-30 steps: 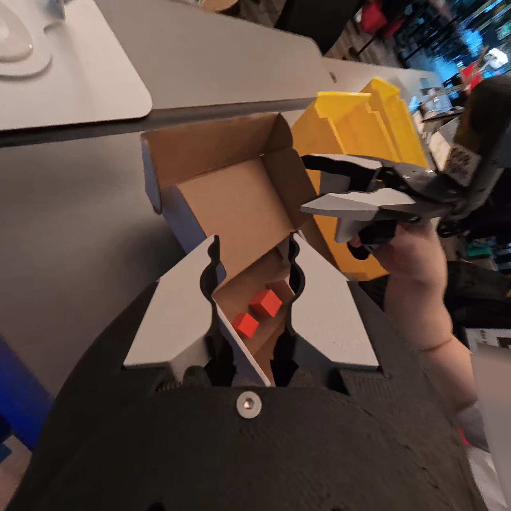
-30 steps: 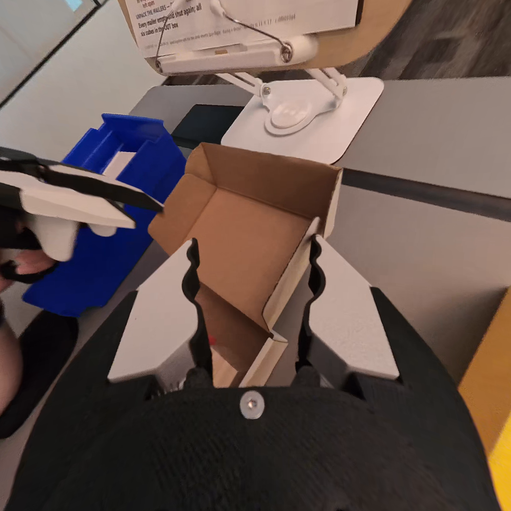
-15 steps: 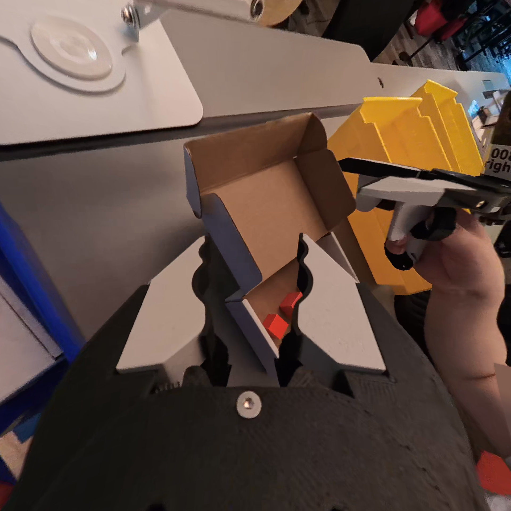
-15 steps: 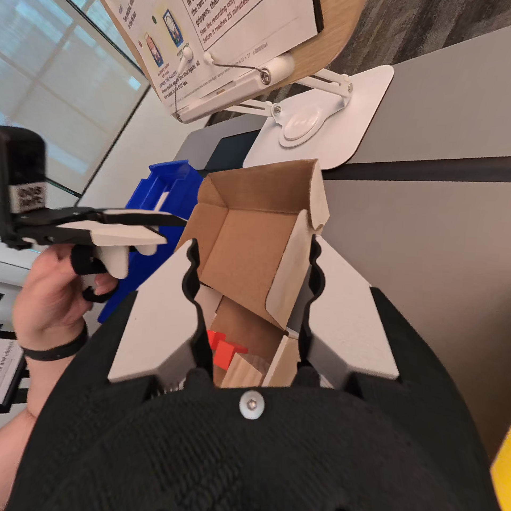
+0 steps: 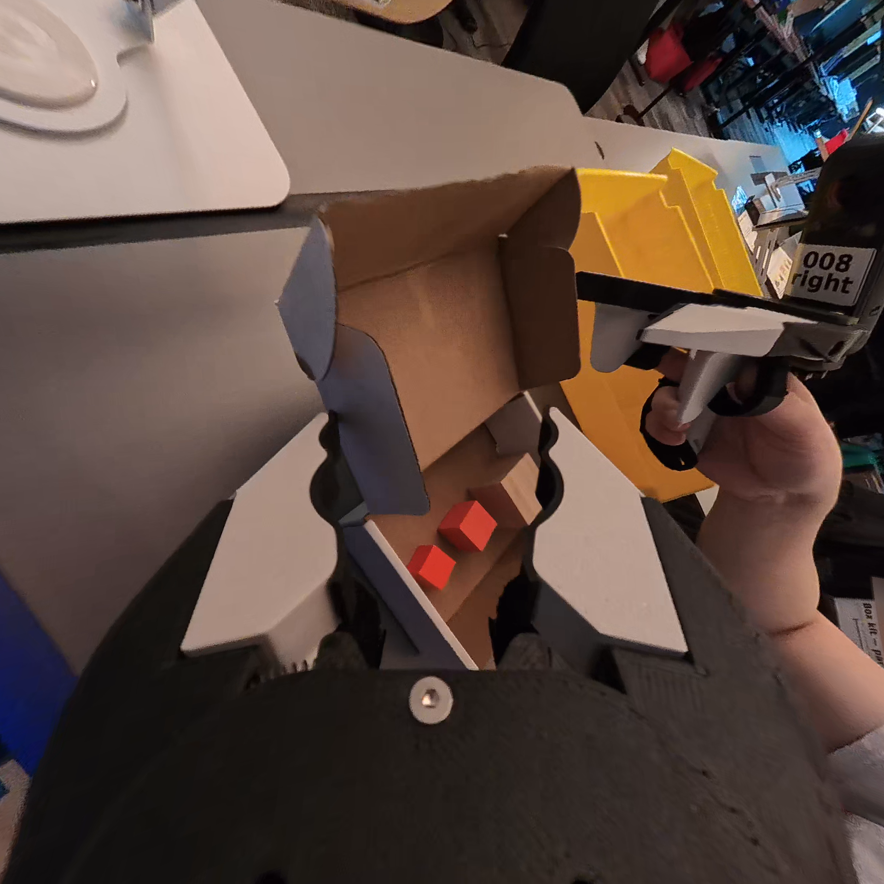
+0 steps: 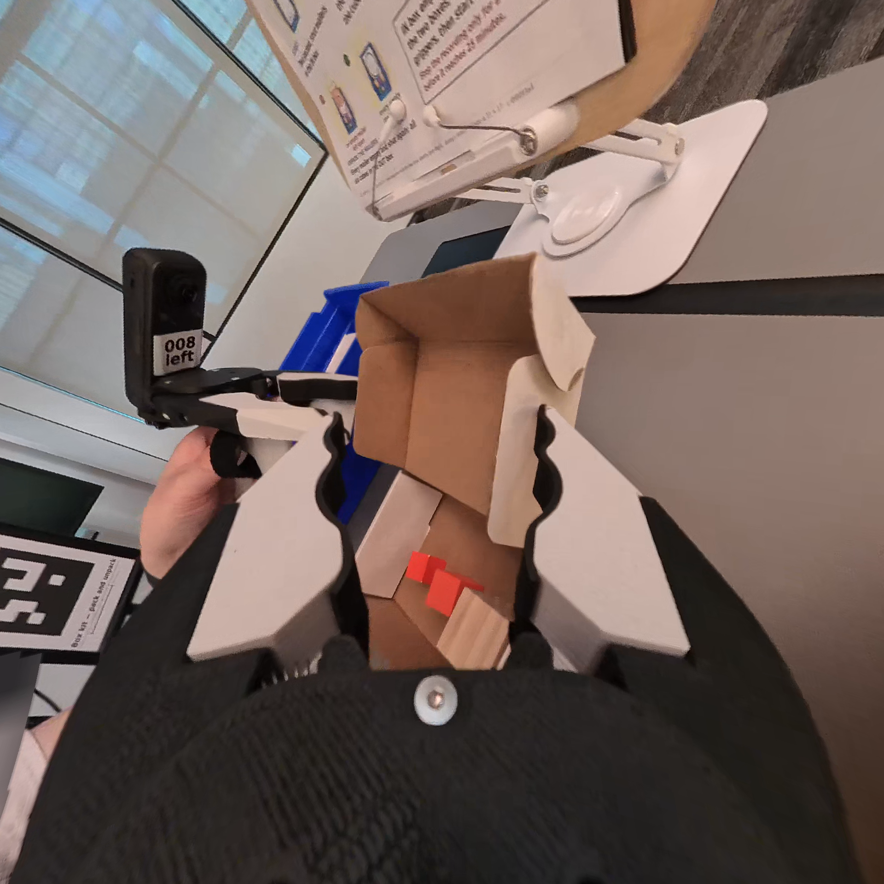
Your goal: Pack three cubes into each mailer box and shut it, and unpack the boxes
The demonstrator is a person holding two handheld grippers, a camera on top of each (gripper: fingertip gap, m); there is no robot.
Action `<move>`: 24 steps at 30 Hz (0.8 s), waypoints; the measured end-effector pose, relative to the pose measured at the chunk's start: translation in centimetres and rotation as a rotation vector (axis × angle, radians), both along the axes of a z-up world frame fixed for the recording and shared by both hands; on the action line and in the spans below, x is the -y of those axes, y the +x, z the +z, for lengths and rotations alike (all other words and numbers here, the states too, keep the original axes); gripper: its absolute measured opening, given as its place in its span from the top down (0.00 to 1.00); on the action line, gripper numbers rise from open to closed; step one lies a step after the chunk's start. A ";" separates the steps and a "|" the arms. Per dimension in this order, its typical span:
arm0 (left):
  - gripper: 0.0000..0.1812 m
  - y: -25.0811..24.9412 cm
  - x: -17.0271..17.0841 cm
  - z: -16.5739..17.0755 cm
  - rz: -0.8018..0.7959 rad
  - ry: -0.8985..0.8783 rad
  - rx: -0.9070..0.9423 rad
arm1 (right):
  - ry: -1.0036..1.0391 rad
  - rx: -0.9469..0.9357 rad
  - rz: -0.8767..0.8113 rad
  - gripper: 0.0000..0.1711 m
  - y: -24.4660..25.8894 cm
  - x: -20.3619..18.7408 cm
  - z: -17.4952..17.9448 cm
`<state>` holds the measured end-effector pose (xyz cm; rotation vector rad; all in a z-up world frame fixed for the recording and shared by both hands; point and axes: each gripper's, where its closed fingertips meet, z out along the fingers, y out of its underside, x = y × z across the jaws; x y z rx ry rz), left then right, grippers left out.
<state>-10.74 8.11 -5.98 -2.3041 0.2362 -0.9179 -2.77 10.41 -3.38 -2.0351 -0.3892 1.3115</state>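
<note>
Left wrist view: mailer box (image 5: 454,344), light and floppy, best pinched at a side flap; both hand-held grippers are spread wide.

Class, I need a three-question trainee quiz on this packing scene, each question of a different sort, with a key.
1. How many cubes lie inside the open mailer box?
2. True or false: the box lid is shut.
3. Which bin sits behind the right gripper in the left wrist view: A) the yellow bin, B) the blue bin, C) a green bin?

Key: 1. Three: two red cubes and one wooden cube. 2. False, it stands open. 3. A.
</note>
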 end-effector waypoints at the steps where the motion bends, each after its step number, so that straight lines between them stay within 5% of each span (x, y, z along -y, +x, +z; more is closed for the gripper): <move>1: 0.54 0.0 0.1 0.3 -0.003 0.014 -0.005 | 0.013 0.011 0.012 0.55 0.0 0.2 0.2; 12: 0.45 1.4 3.2 1.5 -0.129 0.235 -0.187 | -0.029 0.062 0.306 0.63 1.6 5.1 1.9; 18: 0.45 1.6 6.1 -0.1 -0.165 0.392 -0.367 | 0.085 0.213 0.539 0.65 2.0 10.0 1.6; 24: 0.34 2.4 9.0 -1.7 -0.214 0.422 -0.526 | 0.150 0.342 0.658 0.66 1.8 13.3 -0.5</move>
